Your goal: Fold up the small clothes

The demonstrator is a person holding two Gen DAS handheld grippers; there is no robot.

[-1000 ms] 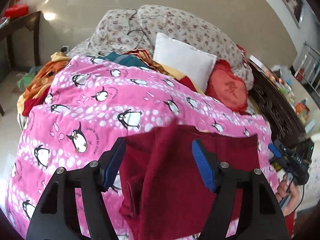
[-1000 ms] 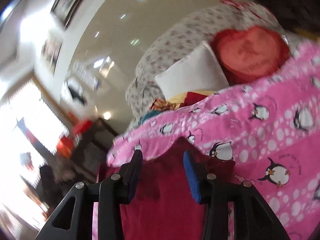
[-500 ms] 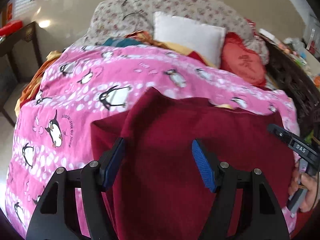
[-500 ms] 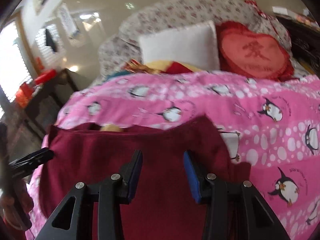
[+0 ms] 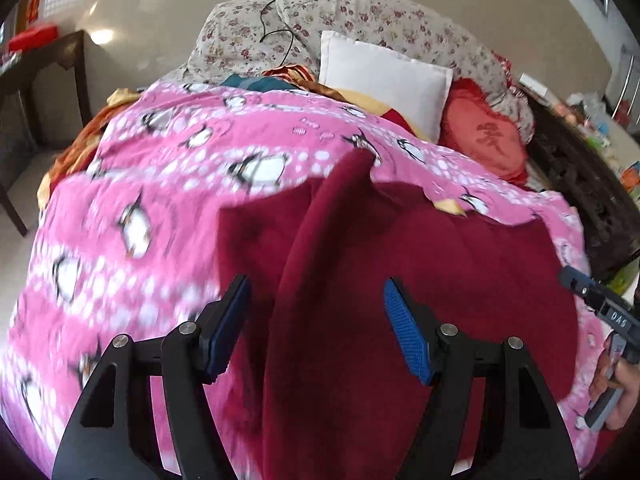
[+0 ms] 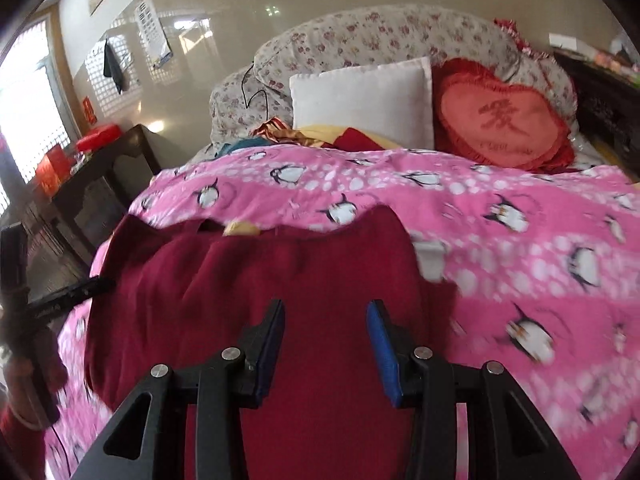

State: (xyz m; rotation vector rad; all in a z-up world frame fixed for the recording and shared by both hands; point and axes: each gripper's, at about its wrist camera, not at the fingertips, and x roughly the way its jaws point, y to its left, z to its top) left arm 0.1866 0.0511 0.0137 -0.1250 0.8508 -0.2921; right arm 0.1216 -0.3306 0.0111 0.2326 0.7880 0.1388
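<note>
A dark red garment lies spread on the pink penguin blanket, with a raised fold running toward the pillows. My left gripper is open over its left part, with cloth between the blue pads. In the right wrist view the same garment lies flat, and my right gripper is open above its near edge. The right gripper also shows at the far right of the left wrist view; the left one shows at the left edge of the right wrist view.
A white pillow, a red heart cushion and a floral quilt lie at the bed's head. A dark wooden table stands left of the bed. A dark carved cabinet stands to the right.
Both grippers have come lower and closer over the red garment. The garment now lies more spread out on the blanket. Both stay open.
</note>
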